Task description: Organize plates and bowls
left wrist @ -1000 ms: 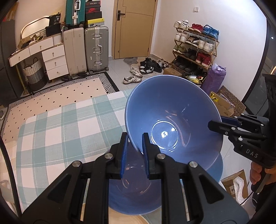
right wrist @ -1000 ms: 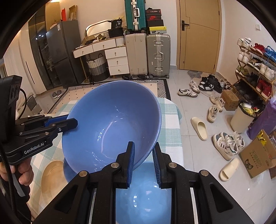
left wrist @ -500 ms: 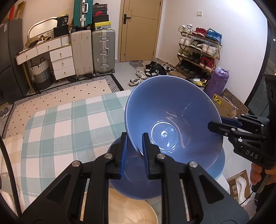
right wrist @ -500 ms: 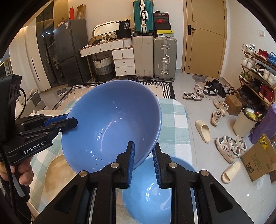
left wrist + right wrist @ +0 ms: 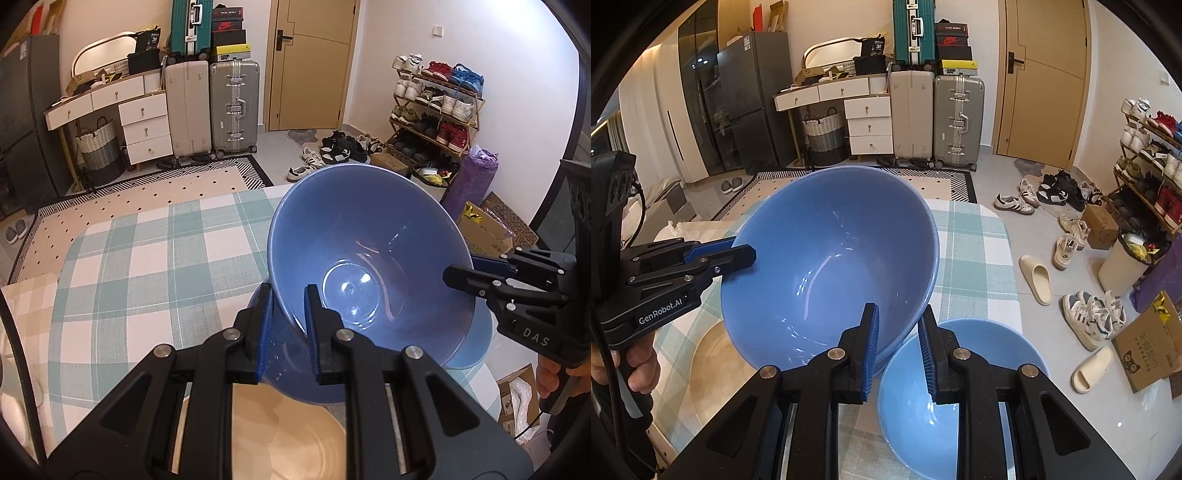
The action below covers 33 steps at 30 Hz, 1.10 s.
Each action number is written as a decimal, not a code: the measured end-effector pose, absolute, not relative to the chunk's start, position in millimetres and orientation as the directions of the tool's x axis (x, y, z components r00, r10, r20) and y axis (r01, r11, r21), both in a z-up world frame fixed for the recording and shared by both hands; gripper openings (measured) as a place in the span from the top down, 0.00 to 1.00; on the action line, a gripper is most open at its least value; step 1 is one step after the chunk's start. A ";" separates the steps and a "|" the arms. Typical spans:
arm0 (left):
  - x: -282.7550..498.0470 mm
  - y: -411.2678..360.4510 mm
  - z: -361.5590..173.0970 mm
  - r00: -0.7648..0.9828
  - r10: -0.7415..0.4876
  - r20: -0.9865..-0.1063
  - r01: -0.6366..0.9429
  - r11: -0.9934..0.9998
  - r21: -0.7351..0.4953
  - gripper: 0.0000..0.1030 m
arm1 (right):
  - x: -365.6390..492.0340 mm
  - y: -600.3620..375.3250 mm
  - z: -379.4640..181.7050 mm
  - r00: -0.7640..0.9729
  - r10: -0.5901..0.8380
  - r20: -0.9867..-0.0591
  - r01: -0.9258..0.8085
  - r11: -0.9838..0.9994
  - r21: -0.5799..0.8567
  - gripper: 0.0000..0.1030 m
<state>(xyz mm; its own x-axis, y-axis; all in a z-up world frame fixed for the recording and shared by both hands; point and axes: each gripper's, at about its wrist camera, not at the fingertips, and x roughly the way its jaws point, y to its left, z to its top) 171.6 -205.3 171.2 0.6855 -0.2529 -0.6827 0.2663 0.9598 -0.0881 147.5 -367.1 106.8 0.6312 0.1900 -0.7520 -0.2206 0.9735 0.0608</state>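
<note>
A large blue bowl [image 5: 369,240] [image 5: 831,258] hangs tilted above the table, held by both grippers at opposite sides of its rim. My left gripper [image 5: 287,291] is shut on the near rim; in the right wrist view the left gripper [image 5: 742,254] clamps the bowl's left edge. My right gripper [image 5: 899,317] is shut on the rim's other side, and the right gripper [image 5: 458,273] shows at the bowl's right edge. A second, lighter blue bowl [image 5: 979,350] [image 5: 476,343] stands on the cloth below. A beige plate [image 5: 288,435] [image 5: 709,369] lies beside it.
The table wears a green and white checked cloth [image 5: 147,266] [image 5: 975,258], with its right edge close to the lower bowl. Beyond it are suitcases [image 5: 232,107], a white drawer unit [image 5: 146,125], a shoe rack [image 5: 436,110] and shoes on the floor.
Both grippers carried the big bowl sideways off the lower blue bowl, towards the beige plate. The lower bowl now shows at the right and the plate is further in view.
</note>
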 end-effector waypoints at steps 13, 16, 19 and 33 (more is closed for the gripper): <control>177.1 -190.9 150.1 0.672 -0.233 -0.703 0.242 0.966 -0.089 0.87 | 150.6 -352.0 91.1 0.599 0.200 -0.775 -0.247 0.967 0.059 0.78; 180.0 -186.4 142.5 0.666 -0.228 -0.710 0.236 0.968 -0.090 0.87 | 154.7 -348.8 85.0 0.589 0.204 -0.782 -0.252 0.966 0.062 0.78; 182.9 -182.7 134.7 0.657 -0.223 -0.720 0.233 0.968 -0.088 0.87 | 160.0 -345.9 79.0 0.578 0.205 -0.790 -0.257 0.964 0.062 0.78; 197.5 -174.9 103.4 0.633 -0.212 -0.744 0.221 0.971 -0.089 0.87 | 171.2 -343.2 56.7 0.547 0.208 -0.811 -0.269 0.961 0.065 0.78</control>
<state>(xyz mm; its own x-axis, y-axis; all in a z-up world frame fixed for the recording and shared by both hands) 197.5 -174.9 103.4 0.6333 -0.2122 -0.7442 0.2214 0.9712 -0.0885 171.2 -343.2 56.7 0.5466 0.2077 -0.8113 -0.2692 0.9609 0.0647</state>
